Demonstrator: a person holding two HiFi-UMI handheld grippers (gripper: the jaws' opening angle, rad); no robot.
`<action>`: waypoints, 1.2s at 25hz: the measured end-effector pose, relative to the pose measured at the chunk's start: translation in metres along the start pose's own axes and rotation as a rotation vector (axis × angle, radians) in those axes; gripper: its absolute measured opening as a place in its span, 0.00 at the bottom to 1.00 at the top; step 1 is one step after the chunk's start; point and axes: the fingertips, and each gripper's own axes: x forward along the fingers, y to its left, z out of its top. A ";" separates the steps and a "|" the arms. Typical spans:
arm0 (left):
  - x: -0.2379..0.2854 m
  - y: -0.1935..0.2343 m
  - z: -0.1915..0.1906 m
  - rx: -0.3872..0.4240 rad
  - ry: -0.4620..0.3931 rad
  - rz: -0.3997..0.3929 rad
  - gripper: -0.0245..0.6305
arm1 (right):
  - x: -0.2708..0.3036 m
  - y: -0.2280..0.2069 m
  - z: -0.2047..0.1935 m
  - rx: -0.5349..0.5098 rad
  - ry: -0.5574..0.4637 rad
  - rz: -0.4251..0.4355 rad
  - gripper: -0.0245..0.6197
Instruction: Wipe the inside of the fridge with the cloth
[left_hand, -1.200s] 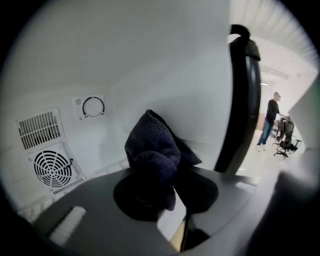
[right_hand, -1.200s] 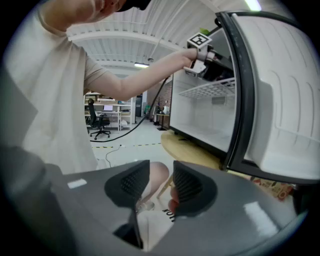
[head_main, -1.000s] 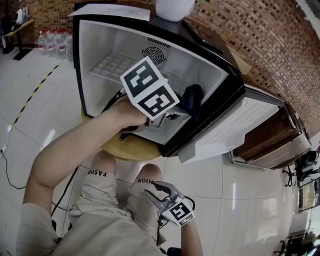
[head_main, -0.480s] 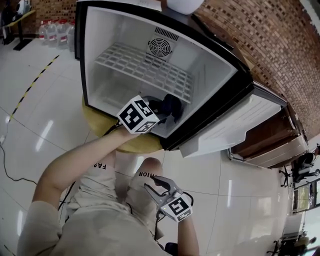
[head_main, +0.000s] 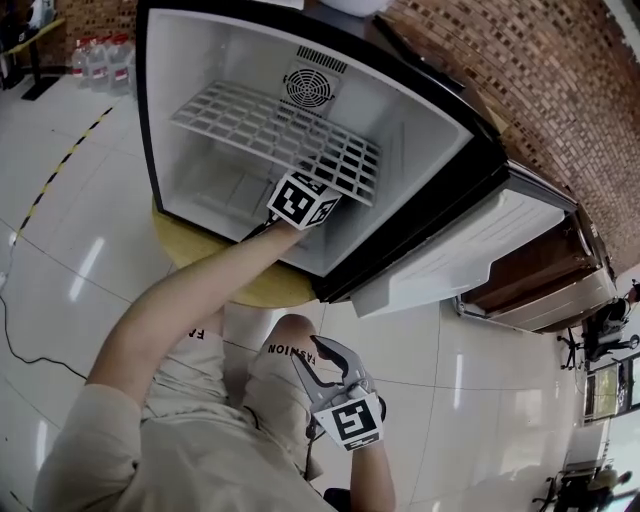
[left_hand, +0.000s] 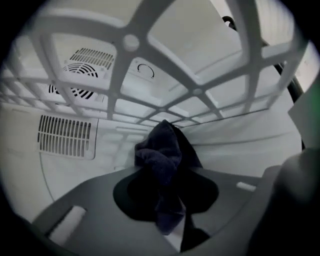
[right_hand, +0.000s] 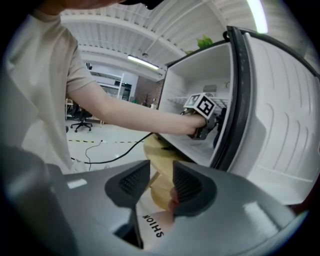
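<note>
The small fridge (head_main: 200, 60) stands open on a round yellow stool, its white inside facing me. My left gripper (head_main: 312, 192) reaches into it, just under the wire shelf (head_main: 270, 125). Seen from the left gripper view, the left gripper (left_hand: 167, 200) is shut on a dark blue cloth (left_hand: 162, 165), which bunches up in front of the white back wall (left_hand: 240, 135). The cloth is hidden in the head view. My right gripper (head_main: 318, 358) hangs low by the person's knee, outside the fridge. The right gripper (right_hand: 161, 182) is open, with nothing between its pads.
The fridge door (head_main: 470, 250) swings out to the right. The yellow stool (head_main: 250, 285) sticks out under the fridge. Inside are a round fan grille (head_main: 305, 88) and a vent panel (left_hand: 65, 135). Water bottles (head_main: 95, 55) stand far left; a wooden cabinet (head_main: 550, 280) is at the right.
My left gripper has gone from the fridge's front edge deeper inside, under the wire shelf, taking the cloth along. The right gripper has stayed by the knee.
</note>
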 end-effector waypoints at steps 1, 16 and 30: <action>0.003 -0.001 0.004 0.005 -0.020 -0.007 0.19 | 0.001 0.002 -0.004 -0.002 0.010 0.010 0.26; -0.094 -0.110 0.009 0.222 -0.127 -0.460 0.18 | 0.020 0.019 -0.050 0.049 0.103 0.109 0.26; -0.004 -0.028 -0.049 0.093 0.139 -0.128 0.19 | 0.019 0.037 -0.063 0.036 0.153 0.150 0.26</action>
